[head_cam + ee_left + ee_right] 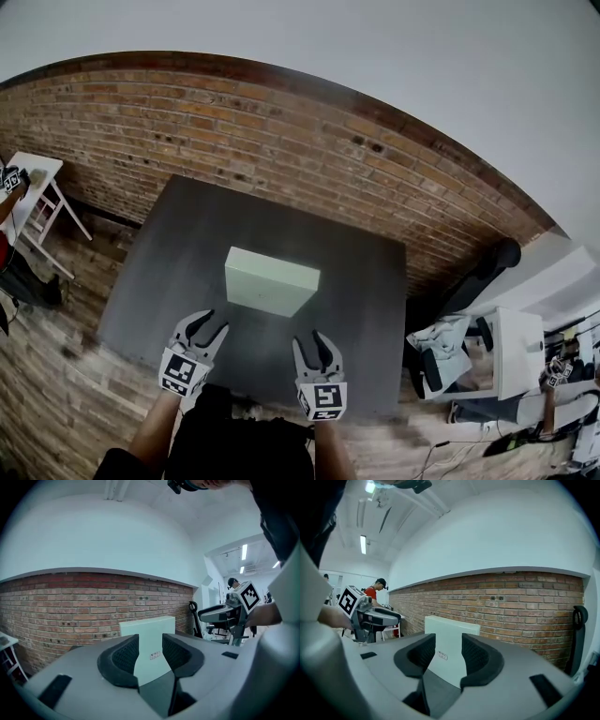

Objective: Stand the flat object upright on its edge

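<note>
**Hovering open, both grippers short of the box**

Facing the grippers with its broad side, the box (272, 281) sits mid-table (159, 281), and it looks already raised onto a long edge. In both gripper views it rises as a tall pale slab against the brick wall (281, 141), with a small label low on its face. That pose suits the task, since the narrow edge bears the weight and nothing props it.

The left gripper (214, 322) and right gripper (312, 339) hang over the table's near edge, a little apart from the box. Each has its jaws spread with nothing between the pads; the box only shows through the gaps, farther off. Held level to either side, they seem placed to catch it should it tip, or simply to clear it.
</note>
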